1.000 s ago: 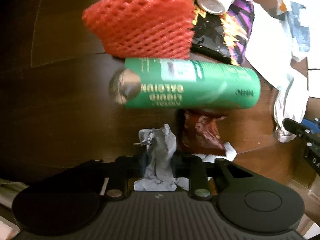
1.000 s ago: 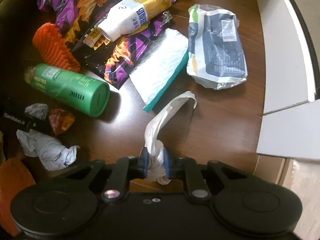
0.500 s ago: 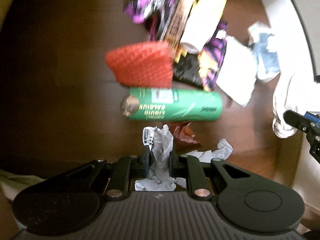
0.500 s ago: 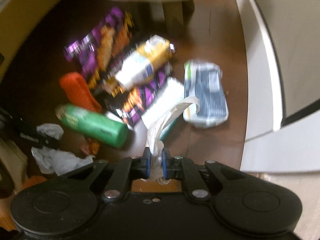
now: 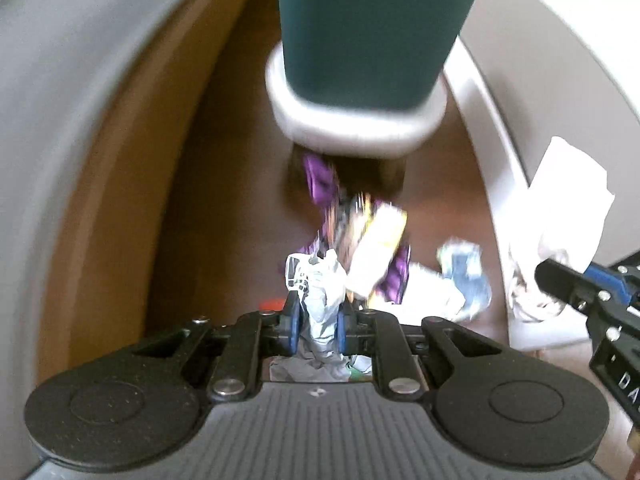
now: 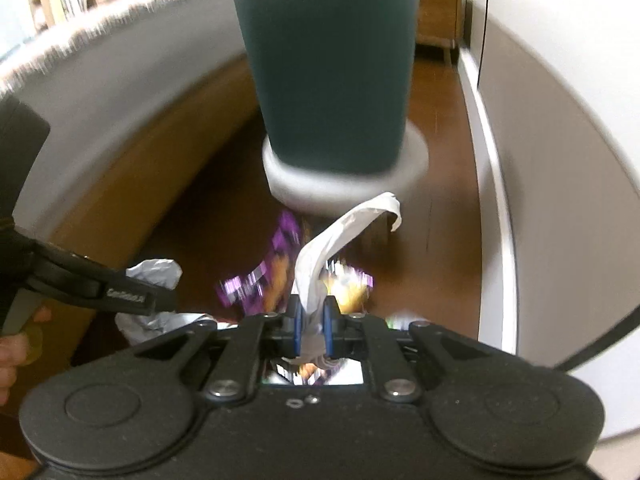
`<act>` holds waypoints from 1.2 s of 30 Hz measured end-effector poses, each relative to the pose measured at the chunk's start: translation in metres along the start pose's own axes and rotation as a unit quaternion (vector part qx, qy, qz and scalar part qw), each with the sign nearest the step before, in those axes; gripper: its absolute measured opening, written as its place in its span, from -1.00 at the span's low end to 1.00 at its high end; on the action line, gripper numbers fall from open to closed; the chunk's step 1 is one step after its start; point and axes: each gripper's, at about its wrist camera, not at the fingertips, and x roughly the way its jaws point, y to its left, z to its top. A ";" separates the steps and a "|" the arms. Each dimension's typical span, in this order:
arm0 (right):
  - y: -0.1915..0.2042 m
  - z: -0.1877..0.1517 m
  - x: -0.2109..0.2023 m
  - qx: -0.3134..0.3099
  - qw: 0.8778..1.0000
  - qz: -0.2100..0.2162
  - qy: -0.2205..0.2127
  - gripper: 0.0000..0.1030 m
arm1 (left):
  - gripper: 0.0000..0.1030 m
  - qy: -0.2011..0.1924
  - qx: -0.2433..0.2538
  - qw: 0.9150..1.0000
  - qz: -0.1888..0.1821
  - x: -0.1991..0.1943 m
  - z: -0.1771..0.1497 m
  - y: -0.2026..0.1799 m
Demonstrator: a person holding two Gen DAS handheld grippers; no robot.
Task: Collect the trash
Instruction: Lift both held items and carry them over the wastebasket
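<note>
Left wrist view: compared with a second earlier, when the green can and red mesh filled the frame at close range, the litter pile (image 5: 360,248) had shrunk to a blurred cluster at centre. A dark teal bin (image 5: 376,28) on a pale base now stood at top centre. Judged from this, the pickup was complete and the carry toward the bin was in progress. The left gripper (image 5: 317,322) was clenched on a crumpled grey-white wrapper (image 5: 320,292), blue pads pressing both sides, held clear of the floor. The right gripper's tip showed at the right edge, with a white tissue (image 5: 560,208) above it.

Right wrist view: the same change was recorded. The floor trash (image 6: 280,276) lay blurred at centre below, and the bin (image 6: 328,68) filled the upper centre. The right gripper (image 6: 310,326) was clamped on the twisted tissue (image 6: 340,236), whose free end arched upward toward the bin's base. The left gripper (image 6: 120,294) crossed the lower left with its wrapper (image 6: 154,272).
</note>
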 end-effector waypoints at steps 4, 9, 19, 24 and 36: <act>0.004 0.019 -0.023 -0.003 0.999 0.000 -0.035 -0.81 | -0.68 -0.043 0.009 0.999 0.020 -0.043 0.019 -0.009; 0.003 0.052 -0.066 -0.004 0.995 0.001 -0.097 -0.81 | -0.68 -0.086 0.018 0.996 0.030 -0.091 0.043 -0.024; 0.004 0.107 -0.124 -0.019 0.982 -0.019 -0.188 -0.82 | -0.68 -0.171 0.023 0.984 0.054 -0.164 0.097 -0.040; -0.002 0.135 -0.134 -0.019 0.976 -0.020 -0.216 -0.82 | -0.68 -0.205 0.033 0.976 0.067 -0.187 0.128 -0.043; -0.010 0.220 -0.104 -0.040 0.970 -0.029 -0.240 -0.82 | -0.68 -0.261 0.045 0.961 0.082 -0.195 0.224 -0.042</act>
